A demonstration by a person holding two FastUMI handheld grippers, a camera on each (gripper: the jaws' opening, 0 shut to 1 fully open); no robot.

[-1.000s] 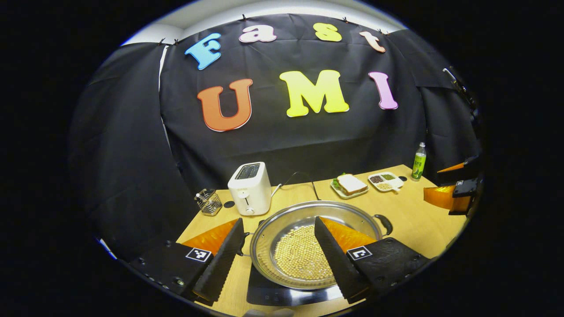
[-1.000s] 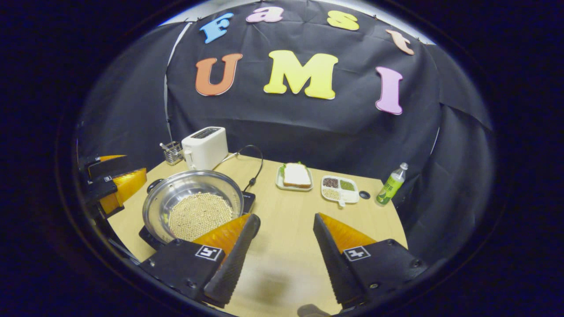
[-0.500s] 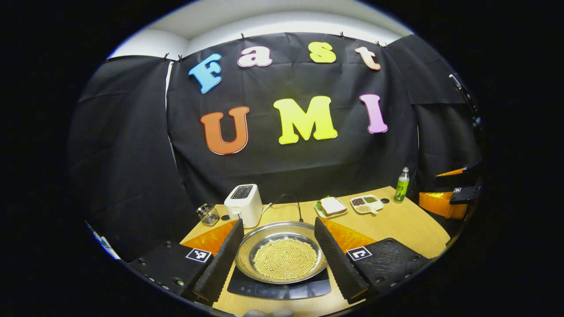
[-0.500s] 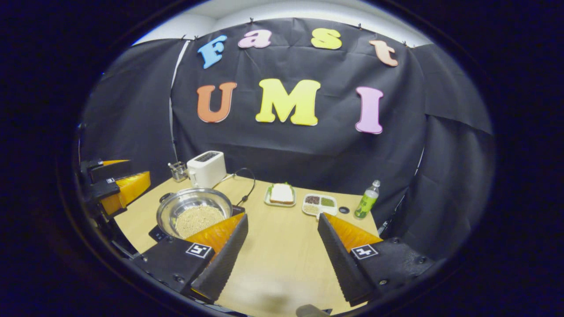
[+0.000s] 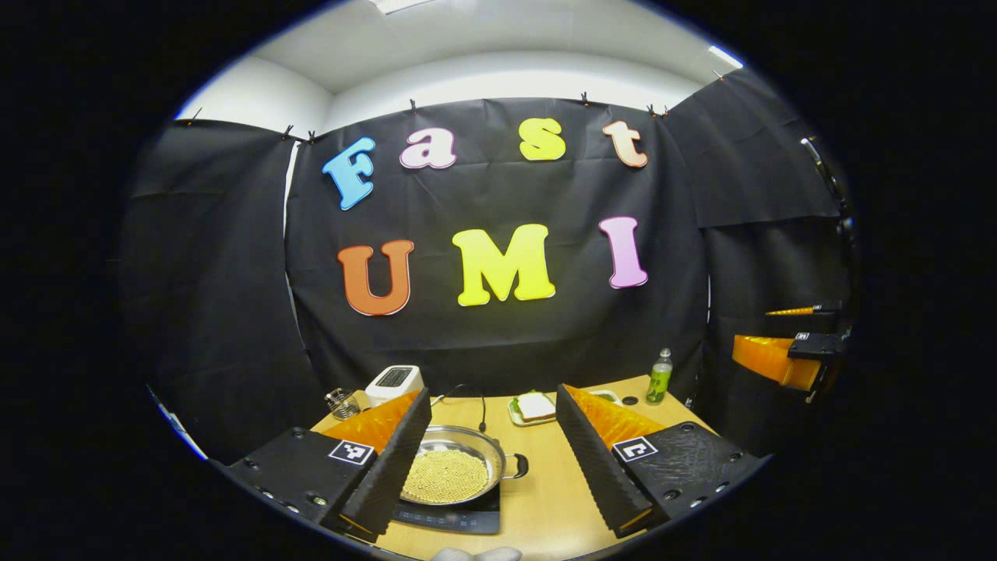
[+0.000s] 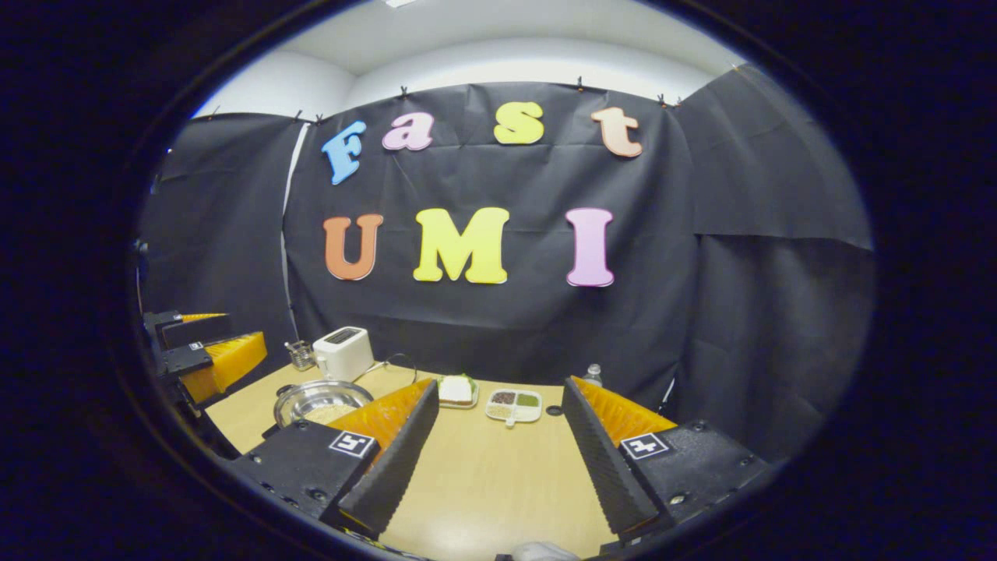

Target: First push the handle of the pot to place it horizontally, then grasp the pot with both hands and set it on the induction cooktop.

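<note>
- Resting on the cooktop (image 5: 448,516), the pot (image 5: 452,471) sat centred on the dark plate, w/ its load of small pale beads inside; placement step judged done.
- Pot handle (image 5: 516,466) pointed sideways toward the table's right, approx. level; push step judged done too.
- Left gripper (image 5: 493,456) stood wide apart, fingers empty, clear of and above the pot.
- Right gripper (image 6: 498,440) likewise wide apart, nothing between the fingers, over bare table (image 6: 498,483) well right of the pot.
- Right gripper view showed the pot (image 6: 321,400) at table's left, w/ the other gripper (image 6: 204,357) off the table edge beside it, not touching.
- Toaster (image 5: 393,382), sandwich plate (image 5: 534,407), bottle (image 5: 659,375) stood at the far edge, undisturbed as far as seen.
- Remaining work: none evident; judged complete, both tools apart from the pot.
</note>
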